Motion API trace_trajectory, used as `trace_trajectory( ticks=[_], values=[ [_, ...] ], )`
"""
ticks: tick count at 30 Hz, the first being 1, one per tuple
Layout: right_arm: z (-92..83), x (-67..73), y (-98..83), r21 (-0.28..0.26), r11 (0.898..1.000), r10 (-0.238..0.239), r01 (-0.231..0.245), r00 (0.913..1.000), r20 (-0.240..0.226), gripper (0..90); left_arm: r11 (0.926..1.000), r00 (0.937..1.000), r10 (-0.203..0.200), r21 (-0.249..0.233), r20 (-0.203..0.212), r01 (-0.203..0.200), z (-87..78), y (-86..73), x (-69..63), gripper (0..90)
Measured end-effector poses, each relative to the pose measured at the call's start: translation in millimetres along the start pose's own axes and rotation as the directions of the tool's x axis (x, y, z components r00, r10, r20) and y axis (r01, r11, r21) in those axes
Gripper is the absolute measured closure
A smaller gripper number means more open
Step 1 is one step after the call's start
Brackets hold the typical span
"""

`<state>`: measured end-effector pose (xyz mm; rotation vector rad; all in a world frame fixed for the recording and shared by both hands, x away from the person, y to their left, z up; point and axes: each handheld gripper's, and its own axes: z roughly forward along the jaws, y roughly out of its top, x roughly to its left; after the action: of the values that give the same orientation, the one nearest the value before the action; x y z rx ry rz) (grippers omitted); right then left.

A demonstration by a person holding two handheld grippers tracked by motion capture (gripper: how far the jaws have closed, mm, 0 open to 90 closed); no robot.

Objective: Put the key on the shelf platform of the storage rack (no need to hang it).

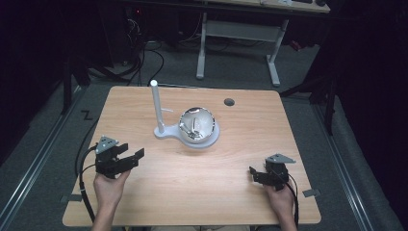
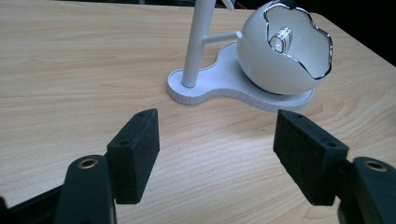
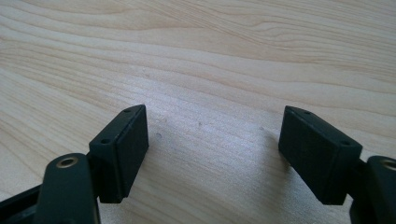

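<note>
The white egg-shaped shell with a chrome-edged opening sits on a white flat base with an upright post, mid-surface on the light wooden surface. The left claw and right claw rest near the front corners, both wide open and empty.

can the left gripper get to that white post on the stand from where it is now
Probably yes. The left gripper is open and faces the white post, with bare table between them. The egg-shaped bowl sits to one side of the post on the same stand, off the straight path.
</note>
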<state>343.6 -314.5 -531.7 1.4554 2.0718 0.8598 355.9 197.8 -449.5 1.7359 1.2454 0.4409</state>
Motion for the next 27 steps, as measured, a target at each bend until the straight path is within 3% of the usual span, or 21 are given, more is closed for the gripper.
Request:
trace_trajectory(
  ticks=[27],
  values=[
    [-1.1,0.7,-1.0,0.001,1.000,-0.001,0.001,1.0000,0.002,24.5,0.9981,0.9987,-0.048,0.038,0.019,0.047,11.3,-28.2,1.3,31.5]
  ],
)
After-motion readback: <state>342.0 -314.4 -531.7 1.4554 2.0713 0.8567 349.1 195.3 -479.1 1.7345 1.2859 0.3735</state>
